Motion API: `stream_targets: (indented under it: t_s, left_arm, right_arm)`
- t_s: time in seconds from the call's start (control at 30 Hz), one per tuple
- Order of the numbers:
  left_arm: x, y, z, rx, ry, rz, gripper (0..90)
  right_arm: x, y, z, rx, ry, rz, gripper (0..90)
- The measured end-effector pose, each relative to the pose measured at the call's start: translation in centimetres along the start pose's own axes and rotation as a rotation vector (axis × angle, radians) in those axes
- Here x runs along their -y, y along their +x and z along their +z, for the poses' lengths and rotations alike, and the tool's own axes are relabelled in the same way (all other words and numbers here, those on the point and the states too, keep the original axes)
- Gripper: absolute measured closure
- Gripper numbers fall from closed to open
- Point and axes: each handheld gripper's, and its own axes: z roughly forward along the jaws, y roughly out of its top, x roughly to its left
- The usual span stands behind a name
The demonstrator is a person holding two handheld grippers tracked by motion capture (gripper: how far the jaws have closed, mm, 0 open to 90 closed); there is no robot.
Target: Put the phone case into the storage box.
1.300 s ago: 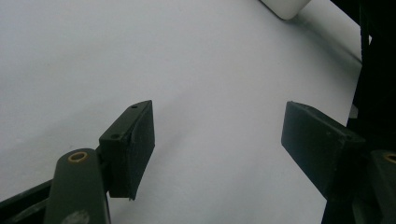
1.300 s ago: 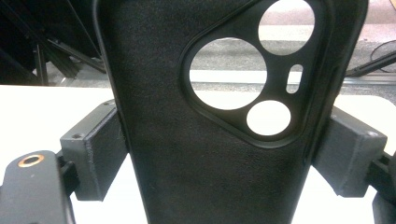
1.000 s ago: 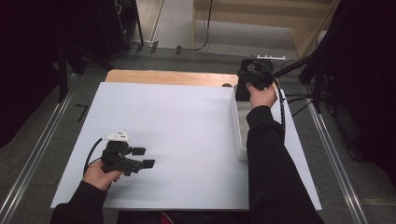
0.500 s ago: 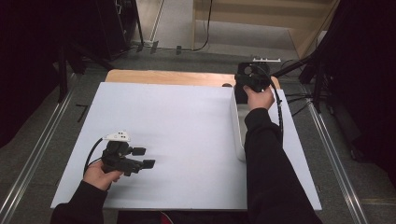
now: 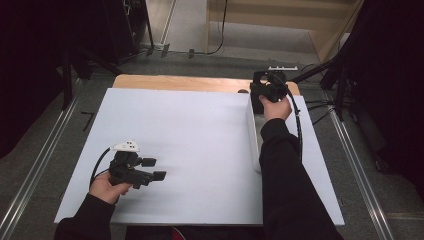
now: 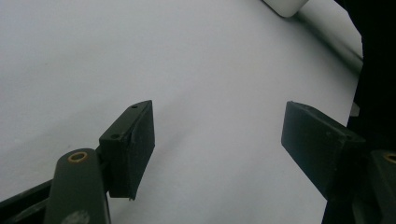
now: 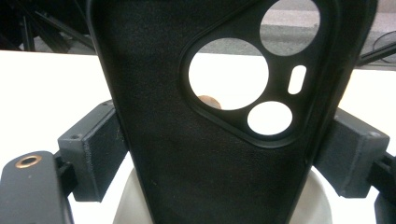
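A black phone case (image 7: 196, 140) with round camera cut-outs stands upright between my right gripper's (image 7: 219, 154) two pads, which press on its side edges. In the high view that gripper (image 5: 264, 97) holds the case (image 5: 270, 79) at the far right end of the white board (image 5: 200, 130), over the far end of a long white container (image 5: 254, 135). Part of that container's rounded white rim (image 7: 322, 200) lies under the case. My left gripper (image 5: 155, 168) rests low near the board's front left, open, with only bare white surface between its jaws (image 6: 219, 126).
A strip of wooden tabletop (image 5: 175, 82) runs along the board's far edge. Grey floor, metal rails and dark stands surround the table. A corner of the white container (image 6: 285, 5) lies far ahead in the left gripper view.
My right hand has shifted slightly to the left with the phone case. The left hand and gripper have stayed where they were.
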Motion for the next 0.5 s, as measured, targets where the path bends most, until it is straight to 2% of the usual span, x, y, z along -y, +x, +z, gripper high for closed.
stream_targets:
  t_s: [0.1, 0.23, 0.37, 0.5]
  left_arm:
    - [0.0, -0.04, 0.02, 0.002, 0.001, -0.001, 25.3]
    - [-0.01, -0.02, 0.01, -0.001, 0.0, 0.0, 25.4]
    - [-0.01, -0.03, -0.03, -0.002, -0.004, -0.001, 25.4]
    - [-0.01, -0.01, -0.04, -0.002, -0.004, -0.001, 25.4]
  right_arm:
    - [0.16, 0.07, 0.25, 0.009, 0.033, -0.02, 10.8]
    - [0.21, 0.16, 0.47, 0.023, 0.035, -0.024, 10.5]
    - [0.21, 0.1, 0.56, 0.016, 0.034, -0.022, 9.0]
    - [0.18, 0.06, 0.58, 0.011, 0.04, -0.018, 3.0]
